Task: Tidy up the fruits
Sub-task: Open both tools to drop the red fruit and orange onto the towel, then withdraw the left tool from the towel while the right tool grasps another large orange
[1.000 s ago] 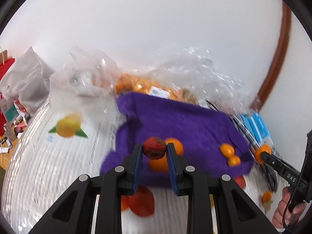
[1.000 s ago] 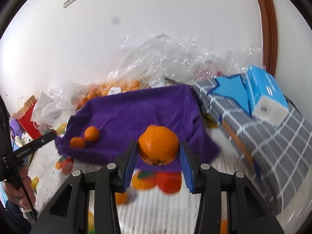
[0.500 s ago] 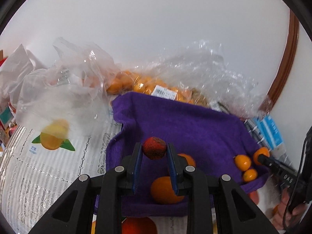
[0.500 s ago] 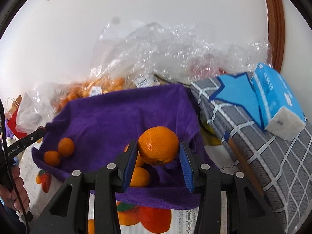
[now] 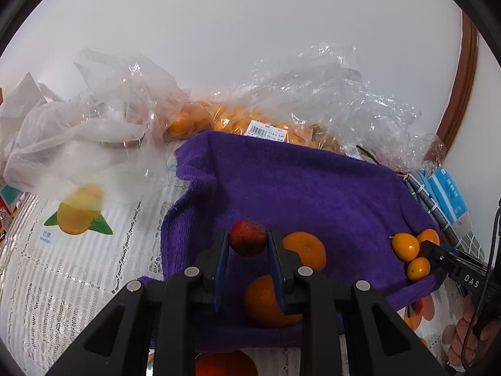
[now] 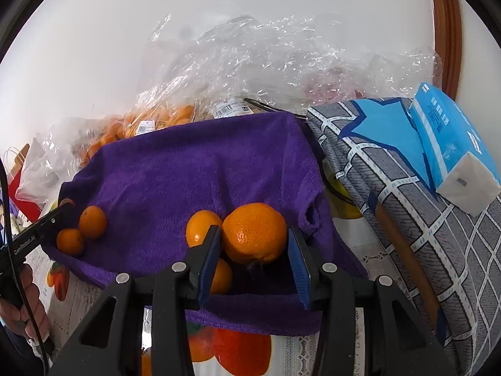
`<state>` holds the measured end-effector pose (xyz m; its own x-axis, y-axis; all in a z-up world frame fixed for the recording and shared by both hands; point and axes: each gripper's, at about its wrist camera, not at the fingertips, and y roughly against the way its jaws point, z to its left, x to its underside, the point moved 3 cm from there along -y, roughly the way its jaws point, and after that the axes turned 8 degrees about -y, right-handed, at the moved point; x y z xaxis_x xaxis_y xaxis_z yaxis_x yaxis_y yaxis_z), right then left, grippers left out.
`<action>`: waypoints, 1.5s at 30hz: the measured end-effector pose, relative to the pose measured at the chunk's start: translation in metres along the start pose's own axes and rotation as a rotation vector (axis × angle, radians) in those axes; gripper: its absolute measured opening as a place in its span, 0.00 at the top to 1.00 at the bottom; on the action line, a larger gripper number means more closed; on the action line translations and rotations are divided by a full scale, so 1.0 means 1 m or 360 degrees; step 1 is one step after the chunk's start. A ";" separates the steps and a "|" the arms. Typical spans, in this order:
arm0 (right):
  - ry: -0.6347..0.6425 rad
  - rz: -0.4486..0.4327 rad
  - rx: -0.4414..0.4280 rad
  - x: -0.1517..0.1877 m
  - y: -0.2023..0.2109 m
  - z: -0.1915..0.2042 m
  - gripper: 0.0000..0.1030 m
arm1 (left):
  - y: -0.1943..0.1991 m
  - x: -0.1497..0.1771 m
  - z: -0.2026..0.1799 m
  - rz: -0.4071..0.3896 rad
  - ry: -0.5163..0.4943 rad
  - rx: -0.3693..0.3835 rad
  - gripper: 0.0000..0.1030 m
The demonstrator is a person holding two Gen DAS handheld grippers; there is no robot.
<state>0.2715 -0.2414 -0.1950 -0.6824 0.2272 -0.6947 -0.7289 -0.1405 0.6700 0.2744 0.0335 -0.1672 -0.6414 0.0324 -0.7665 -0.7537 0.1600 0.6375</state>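
My left gripper is shut on a small dark red strawberry, held above the front of the purple towel. Two oranges lie on the towel just beyond and under it, and three small mandarins lie at the towel's right end. In the right wrist view my right gripper stands open around a large orange that touches the left pad, with a gap at the right pad. It sits low over the towel beside two other oranges. Two small mandarins lie at the towel's left end.
Clear plastic bags with oranges lie behind the towel against the wall. Crumpled white bags sit at the left. A grey checked cushion with a blue tissue pack stands right of the towel. The tablecloth has printed fruit.
Both grippers moved forward over the towel. The right gripper lowered and its jaws opened, releasing the large orange beside the other oranges. The left still holds the strawberry.
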 end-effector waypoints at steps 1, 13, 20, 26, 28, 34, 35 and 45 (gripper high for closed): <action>0.0003 -0.0005 0.0002 0.000 0.000 0.001 0.58 | 0.000 0.000 0.000 0.0005 0.0002 0.0003 0.76; 0.0011 -0.0048 0.0017 0.003 0.010 0.005 0.53 | 0.001 0.003 0.003 0.0016 0.0041 0.0053 0.76; 0.0001 -0.0144 0.0024 0.009 0.041 0.012 0.46 | 0.004 0.003 0.000 -0.0013 0.0025 0.0101 0.65; 0.0013 -0.0065 -0.0082 0.036 0.068 0.034 0.46 | 0.020 0.000 0.008 -0.0078 0.0083 0.0095 0.63; 0.0028 -0.0027 -0.0125 0.048 0.072 0.043 0.46 | 0.031 -0.002 0.010 -0.0126 0.0090 0.0088 0.63; 0.0114 0.0110 -0.0155 0.083 0.068 0.067 0.47 | 0.054 0.017 0.017 -0.0111 0.0120 0.0077 0.58; 0.0121 0.0113 -0.0149 0.087 0.066 0.069 0.47 | 0.057 0.023 0.019 -0.0104 0.0115 0.0071 0.58; 0.0100 0.0159 -0.0125 0.105 0.048 0.068 0.68 | 0.099 0.081 0.035 -0.0052 0.0162 0.0118 0.58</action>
<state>0.1684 -0.1587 -0.2180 -0.7522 0.1477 -0.6422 -0.6574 -0.2352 0.7159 0.1530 0.0861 -0.1686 -0.6310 -0.0738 -0.7723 -0.7640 0.2321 0.6021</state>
